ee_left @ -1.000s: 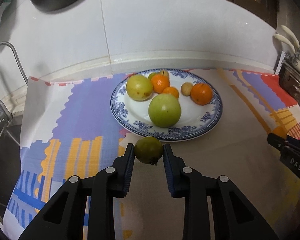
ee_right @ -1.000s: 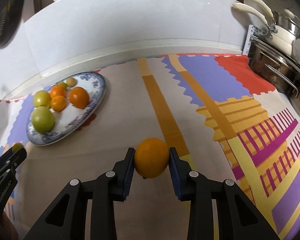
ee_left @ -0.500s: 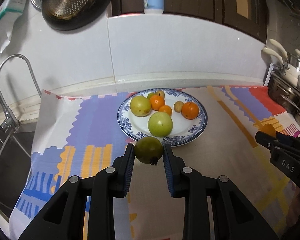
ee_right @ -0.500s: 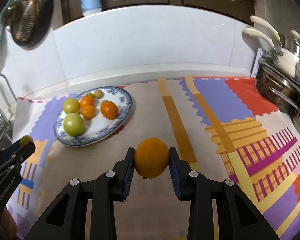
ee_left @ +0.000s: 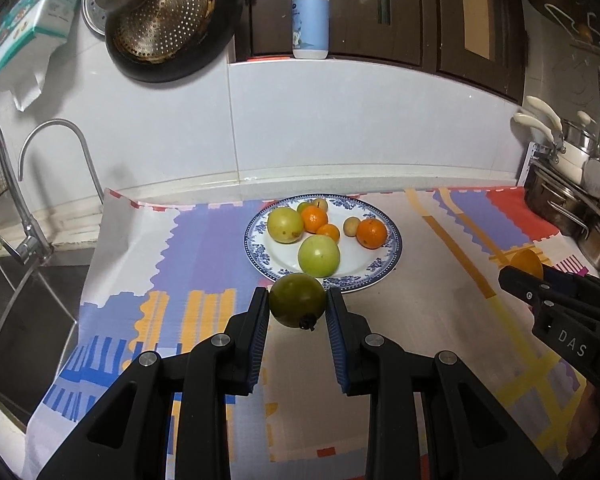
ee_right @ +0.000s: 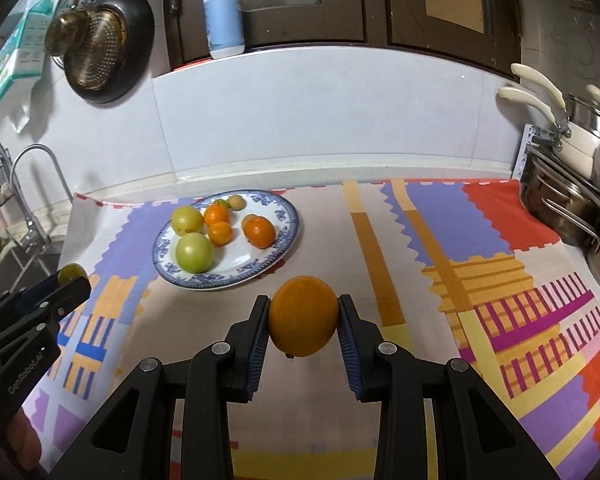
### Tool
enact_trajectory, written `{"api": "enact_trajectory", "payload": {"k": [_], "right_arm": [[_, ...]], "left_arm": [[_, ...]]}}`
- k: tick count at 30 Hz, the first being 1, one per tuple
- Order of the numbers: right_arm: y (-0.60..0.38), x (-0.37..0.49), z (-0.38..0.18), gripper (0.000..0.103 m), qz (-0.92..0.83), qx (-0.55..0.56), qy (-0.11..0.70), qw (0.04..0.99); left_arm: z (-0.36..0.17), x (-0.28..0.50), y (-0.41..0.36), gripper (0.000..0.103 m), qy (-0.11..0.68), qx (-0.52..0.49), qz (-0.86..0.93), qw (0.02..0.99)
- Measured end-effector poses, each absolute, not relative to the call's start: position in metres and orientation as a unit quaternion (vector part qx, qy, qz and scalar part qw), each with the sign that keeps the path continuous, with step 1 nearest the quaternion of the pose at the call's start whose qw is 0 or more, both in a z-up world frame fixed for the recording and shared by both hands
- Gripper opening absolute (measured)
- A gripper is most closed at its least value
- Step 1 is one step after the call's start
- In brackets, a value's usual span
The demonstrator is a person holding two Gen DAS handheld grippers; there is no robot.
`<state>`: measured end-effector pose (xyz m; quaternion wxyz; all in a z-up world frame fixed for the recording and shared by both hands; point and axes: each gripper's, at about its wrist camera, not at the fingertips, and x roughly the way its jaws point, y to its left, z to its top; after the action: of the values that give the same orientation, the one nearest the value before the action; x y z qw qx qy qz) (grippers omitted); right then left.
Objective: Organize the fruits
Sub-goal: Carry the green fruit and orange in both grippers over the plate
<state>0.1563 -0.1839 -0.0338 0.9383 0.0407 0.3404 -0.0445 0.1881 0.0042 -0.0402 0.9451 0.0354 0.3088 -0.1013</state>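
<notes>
The left gripper was clamped on one dark green guava, held above the patterned mat just in front of the blue-and-white plate. The right gripper gripped one large orange — also in front of the plate, off to its right. On the plate lay seven fruits: two pale green ones, three small oranges and two little yellowish ones — one behind the cluster, half hidden.

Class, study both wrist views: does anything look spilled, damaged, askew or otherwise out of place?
Nothing stands out. The left gripper holds a green fruit, the right gripper an orange, and the other fruit sits on the plate, unspilled.
</notes>
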Motion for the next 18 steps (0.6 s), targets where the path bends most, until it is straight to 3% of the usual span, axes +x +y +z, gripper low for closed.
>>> {"api": "enact_trajectory", "payload": {"k": [18], "right_arm": [[-0.171, 0.168, -0.002, 0.034, -0.003, 0.027, 0.302, 0.953]], "left_arm": [[-0.005, 0.186, 0.001, 0.029, 0.257, 0.050, -0.117, 0.958]]}}
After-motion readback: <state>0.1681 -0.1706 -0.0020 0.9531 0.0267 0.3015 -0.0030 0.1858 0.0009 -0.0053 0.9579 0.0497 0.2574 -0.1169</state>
